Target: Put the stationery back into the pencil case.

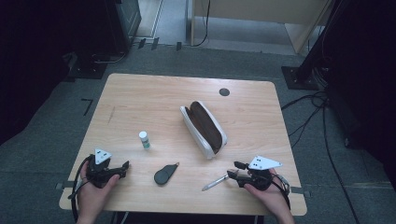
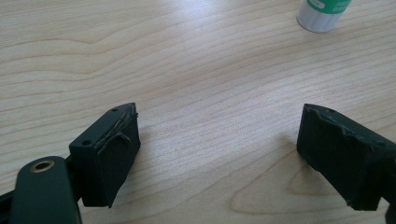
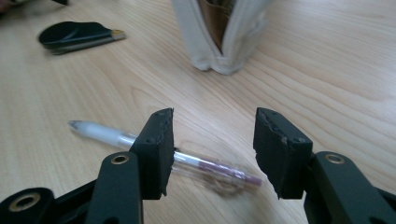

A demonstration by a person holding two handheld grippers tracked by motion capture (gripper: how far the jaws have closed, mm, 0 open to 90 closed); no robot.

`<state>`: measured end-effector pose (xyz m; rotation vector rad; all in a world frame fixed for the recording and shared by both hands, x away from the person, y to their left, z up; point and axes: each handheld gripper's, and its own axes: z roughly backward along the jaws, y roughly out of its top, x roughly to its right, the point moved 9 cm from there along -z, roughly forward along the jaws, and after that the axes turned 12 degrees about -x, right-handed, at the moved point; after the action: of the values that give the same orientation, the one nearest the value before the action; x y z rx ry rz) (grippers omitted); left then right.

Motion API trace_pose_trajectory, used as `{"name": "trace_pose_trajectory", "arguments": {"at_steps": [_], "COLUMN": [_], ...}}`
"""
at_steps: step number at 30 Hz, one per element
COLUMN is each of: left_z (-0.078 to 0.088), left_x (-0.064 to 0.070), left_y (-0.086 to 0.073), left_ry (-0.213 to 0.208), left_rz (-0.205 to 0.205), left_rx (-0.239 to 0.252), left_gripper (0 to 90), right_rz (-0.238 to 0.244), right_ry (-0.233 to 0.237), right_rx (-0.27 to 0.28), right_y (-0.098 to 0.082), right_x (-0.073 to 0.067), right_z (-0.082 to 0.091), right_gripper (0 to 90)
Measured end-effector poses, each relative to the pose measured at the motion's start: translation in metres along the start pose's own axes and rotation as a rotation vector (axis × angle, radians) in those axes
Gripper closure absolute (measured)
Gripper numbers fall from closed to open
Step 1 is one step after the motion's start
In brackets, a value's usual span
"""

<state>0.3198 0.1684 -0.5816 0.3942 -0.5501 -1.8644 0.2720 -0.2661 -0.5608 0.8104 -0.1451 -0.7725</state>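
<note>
- High view: the right hand (image 1: 268, 190) comes in from the bottom edge at the near right corner of the bench (image 1: 140, 98), gripping the right tool (image 1: 232, 170), which points left across the wood and lies low over it.
- Right gripper view: the pen (image 3: 140, 144), clear-barrelled with a whitish cap, lies flat on the bench between the two black jaws. It passes behind the left jaw, and its end stops short of the right jaw. The jaws stand partly apart and I cannot see either pad pressing on the pen.
- In the high view the left hand (image 1: 93, 191) rests at the near left corner, its left tool (image 1: 125, 166) pointing right.
- Left gripper view: the jaws are spread wide with bare wood between them.
- The bench is pale wood with rounded corners. On it are a white pencil case (image 1: 204, 129), unzipped with a dark brown lining, a small white bottle with a green label (image 1: 144, 139) standing upright, and a flat black case (image 1: 165, 174) just left of the pen.
- Grey carpet surrounds the bench, with cables (image 1: 317, 116) trailing at the right and dark equipment stands at the room's edges.
</note>
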Motion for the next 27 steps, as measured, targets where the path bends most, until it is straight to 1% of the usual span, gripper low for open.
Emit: {"name": "trace_pose_trajectory", "arguments": {"at_steps": [2, 4, 5, 8, 10, 12, 13, 15, 17, 18, 19, 22, 24, 25, 27], "left_z": [0.000, 0.000, 0.000, 0.000, 0.000, 0.000, 0.000, 0.000, 0.000, 0.000, 0.000, 0.000, 0.000, 0.000, 0.000], "left_x": [0.000, 0.000, 0.000, 0.000, 0.000, 0.000, 0.000, 0.000, 0.000, 0.000, 0.000, 0.000, 0.000, 0.000, 0.000], "left_y": [0.000, 0.000, 0.000, 0.000, 0.000, 0.000, 0.000, 0.000, 0.000, 0.000, 0.000, 0.000, 0.000, 0.000, 0.000], "left_ry": [0.000, 0.000, 0.000, 0.000, 0.000, 0.000, 0.000, 0.000, -0.001, -0.001, -0.001, -0.001, -0.001, -0.001, -0.001], "left_rz": [0.000, 0.000, 0.000, 0.000, 0.000, -0.001, -0.001, -0.001, -0.004, -0.004, -0.004, -0.004, -0.004, -0.005, -0.005], "left_rx": [0.000, 0.000, 0.000, 0.000, 0.000, 0.000, 0.000, 0.000, -0.002, -0.002, -0.002, -0.002, -0.002, -0.002, -0.002], "left_gripper": [13.3, 13.3, 13.3, 13.3, 13.3, 13.3, 13.3, 13.3, 13.3, 13.3, 13.3, 13.3, 13.3, 13.3, 13.3], "right_rz": [0.018, 0.030, 0.035, 0.072, 0.094, 0.114, 0.122, 0.137, 0.145, 0.141, 0.138, 0.120, 0.089, 0.061, 0.028], "right_ry": [0.028, 0.020, 0.023, 0.059, 0.074, 0.086, 0.082, 0.057, 0.043, 0.040, 0.028, 0.008, -0.002, -0.009, -0.022], "right_rx": [-0.004, -0.019, -0.028, -0.062, -0.074, -0.085, -0.098, -0.132, -0.131, -0.131, -0.130, -0.137, -0.139, -0.140, -0.139], "right_y": [0.001, 0.000, -0.001, -0.005, -0.006, -0.007, -0.009, -0.012, -0.013, -0.013, -0.014, -0.015, -0.016, -0.016, -0.016], "right_x": [-0.003, -0.003, -0.004, -0.009, -0.012, -0.015, -0.016, -0.015, -0.014, -0.013, -0.012, -0.008, -0.005, -0.002, 0.003], "right_z": [-0.003, -0.008, -0.010, -0.016, -0.016, -0.016, -0.016, -0.018, -0.017, -0.017, -0.016, -0.013, -0.011, -0.010, -0.008], "right_gripper": [47.5, 47.4, 47.3, 47.7, 53.4, 55.0, 55.7, 56.1, 58.4, 60.9, 65.0, 70.5, 75.5, 77.5, 78.3]}}
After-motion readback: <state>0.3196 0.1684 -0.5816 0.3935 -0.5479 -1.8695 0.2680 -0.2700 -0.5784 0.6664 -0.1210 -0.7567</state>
